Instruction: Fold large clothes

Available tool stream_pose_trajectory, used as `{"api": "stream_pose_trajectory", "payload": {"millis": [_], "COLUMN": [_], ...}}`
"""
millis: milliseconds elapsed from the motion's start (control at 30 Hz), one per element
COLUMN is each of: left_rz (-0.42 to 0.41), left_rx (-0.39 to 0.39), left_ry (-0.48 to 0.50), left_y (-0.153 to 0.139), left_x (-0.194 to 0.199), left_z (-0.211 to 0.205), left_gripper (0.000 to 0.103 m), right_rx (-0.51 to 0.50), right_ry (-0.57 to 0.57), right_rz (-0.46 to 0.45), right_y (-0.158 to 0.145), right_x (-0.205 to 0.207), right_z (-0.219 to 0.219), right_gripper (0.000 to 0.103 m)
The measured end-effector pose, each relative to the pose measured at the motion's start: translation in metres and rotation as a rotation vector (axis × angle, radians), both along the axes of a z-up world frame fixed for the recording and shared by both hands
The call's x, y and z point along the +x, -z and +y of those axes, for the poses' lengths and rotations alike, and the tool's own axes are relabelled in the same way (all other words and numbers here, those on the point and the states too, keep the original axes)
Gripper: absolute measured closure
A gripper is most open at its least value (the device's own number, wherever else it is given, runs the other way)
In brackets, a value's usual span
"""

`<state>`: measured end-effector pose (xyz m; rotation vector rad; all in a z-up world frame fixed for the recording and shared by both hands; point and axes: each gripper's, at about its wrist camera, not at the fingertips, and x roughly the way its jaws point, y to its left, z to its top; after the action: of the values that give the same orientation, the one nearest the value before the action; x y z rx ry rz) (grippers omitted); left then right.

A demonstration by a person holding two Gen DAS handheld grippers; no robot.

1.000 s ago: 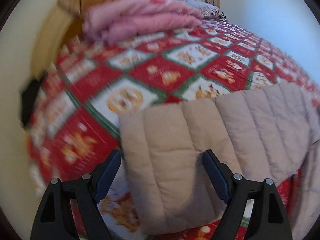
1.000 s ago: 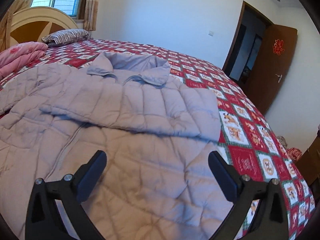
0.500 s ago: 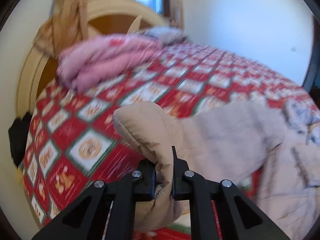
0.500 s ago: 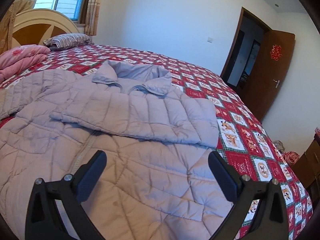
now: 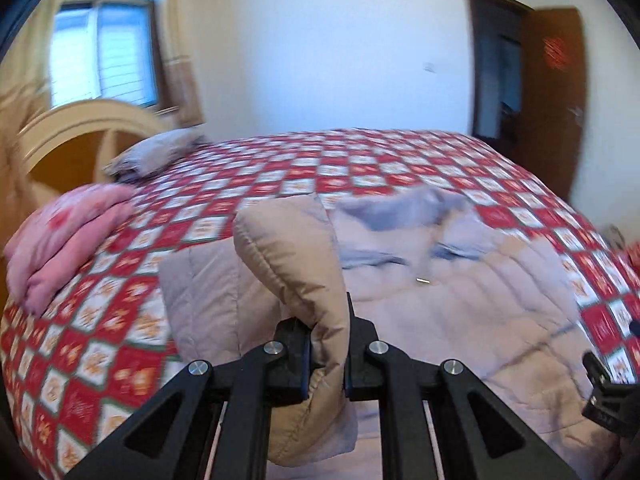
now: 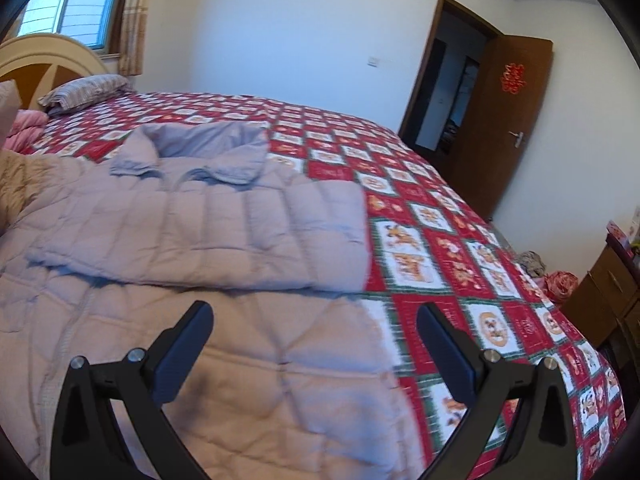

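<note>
Pinching puffy quilted sleeve (image 5: 296, 276) — jaws closed

Jacket (image 6: 200, 240) hem and left side cut off by frame edges (pinched sleeve (image 5: 296, 264) cuff hidden between jaws).

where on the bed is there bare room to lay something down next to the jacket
Bare bedspread runs between the jacket and the side toward the door, and beyond the collar toward the far wall. In the left wrist view, another strip lies between the pink bedding and the jacket. The headboard end is crowded: striped pillow plus the pink bedding.
</note>
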<state>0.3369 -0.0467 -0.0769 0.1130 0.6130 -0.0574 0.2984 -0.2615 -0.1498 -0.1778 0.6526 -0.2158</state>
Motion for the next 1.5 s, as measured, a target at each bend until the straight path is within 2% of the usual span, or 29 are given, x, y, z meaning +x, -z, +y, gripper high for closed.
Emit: {"api": "stream_pose_trajectory", "payload": {"millis": [67, 133, 167, 200, 267, 300, 467, 533, 700, 833, 967, 1133, 1200, 1300, 1367, 1500], "left_rz": [-0.003, 0.018, 0.030, 0.023, -0.025, -0.047, -0.084, -0.087, -0.031, 0.016, 0.079, 0.150, 0.159, 0.160, 0.161, 0.158], "left_rx": [0.017, 0.038, 0.042, 0.042, 0.036, 0.032, 0.091, 0.128, 0.146, 0.133, 0.091, 0.040, 0.031, 0.019, 0.007, 0.007], "left_ry": [0.023, 0.063, 0.068, 0.065, 0.049, 0.050, 0.045, 0.018, -0.097, -0.224, -0.324, -0.347, -0.345, -0.334, -0.326, -0.324], "left_y": [0.004, 0.012, 0.016, 0.018, 0.016, 0.015, 0.013, 0.017, 0.038, 0.057, 0.079, 0.110, 0.116, 0.117, 0.116, 0.115], "left_x": [0.002, 0.007, 0.008, 0.008, 0.002, -0.002, -0.007, -0.004, 0.007, 0.015, 0.024, 0.029, 0.028, 0.026, 0.025, 0.022], "left_z": [-0.026, -0.052, -0.061, -0.068, -0.076, -0.079, -0.082, -0.067, -0.011, 0.045, 0.089, 0.112, 0.113, 0.115, 0.117, 0.123], "left_gripper": [0.091, 0.081, 0.064, 0.041, 0.022, 0.019, 0.015, 0.015, 0.015, 0.015, 0.015, 0.015, 0.015, 0.015, 0.015, 0.015], "right_rx": [0.016, 0.032, 0.038, 0.047, 0.060, 0.065, 0.101, 0.100, 0.094, 0.135, 0.220, 0.332, 0.379, 0.451, 0.449, 0.413], "right_ry": [0.023, 0.037, 0.045, 0.049, 0.054, 0.059, 0.076, 0.070, 0.035, -0.011, -0.109, -0.197, -0.219, -0.242, -0.251, -0.261], "right_rz": [-0.003, -0.002, 0.000, 0.003, 0.009, 0.013, 0.027, 0.026, 0.015, 0.015, 0.039, 0.092, 0.158, 0.265, 0.275, 0.186], "right_y": [-0.001, 0.001, 0.002, 0.003, 0.007, 0.009, 0.015, 0.013, 0.005, -0.002, -0.010, -0.005, 0.008, 0.030, 0.034, 0.012], "right_x": [0.000, -0.001, -0.001, -0.002, -0.002, -0.002, -0.003, -0.002, -0.001, 0.006, 0.019, 0.048, 0.064, 0.083, 0.085, 0.066], "right_z": [-0.014, -0.025, -0.031, -0.036, -0.042, -0.045, -0.056, -0.054, -0.040, -0.021, 0.011, 0.053, 0.068, 0.082, 0.087, 0.081], "right_gripper": [0.000, 0.000, 0.000, 0.000, 0.000, 0.000, 0.000, 0.000, 0.000, 0.000, 0.000, 0.002, 0.013, 0.042, 0.090, 0.094]}}
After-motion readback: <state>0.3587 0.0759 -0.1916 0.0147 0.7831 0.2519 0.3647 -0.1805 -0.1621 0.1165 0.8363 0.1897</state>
